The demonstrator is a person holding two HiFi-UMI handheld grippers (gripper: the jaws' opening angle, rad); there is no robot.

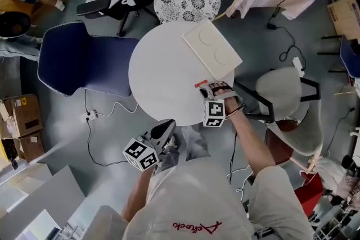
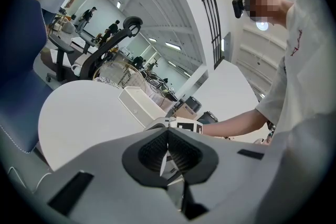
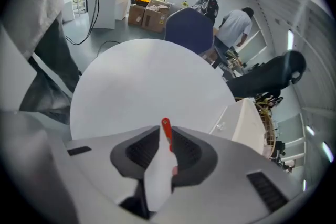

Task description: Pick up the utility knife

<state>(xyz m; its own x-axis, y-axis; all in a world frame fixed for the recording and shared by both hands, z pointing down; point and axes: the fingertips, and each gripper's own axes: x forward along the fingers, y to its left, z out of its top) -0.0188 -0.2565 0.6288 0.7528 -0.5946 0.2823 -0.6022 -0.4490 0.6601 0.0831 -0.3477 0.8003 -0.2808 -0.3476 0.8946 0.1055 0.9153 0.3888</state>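
Observation:
The utility knife (image 3: 166, 131), white with a red tip, stands between the jaws of my right gripper (image 3: 167, 152), its tip aimed at the round white table (image 3: 147, 81). The jaws stand slightly apart around it and the knife leans between them, so it looks loose rather than pinched. From the head view, the right gripper (image 1: 209, 89) points steeply down at the table's near right edge, with the knife's red tip (image 1: 201, 85) showing just past it. My left gripper (image 1: 166, 127) hovers off the table's near side, shut and holding nothing (image 2: 167, 152).
A flat white box (image 1: 212, 48) lies on the table's right side, just beyond the right gripper. A blue chair (image 1: 84, 62) stands left of the table, a patterned wire chair (image 1: 188, 0) behind it, a grey chair (image 1: 284, 93) to the right. People stand further off.

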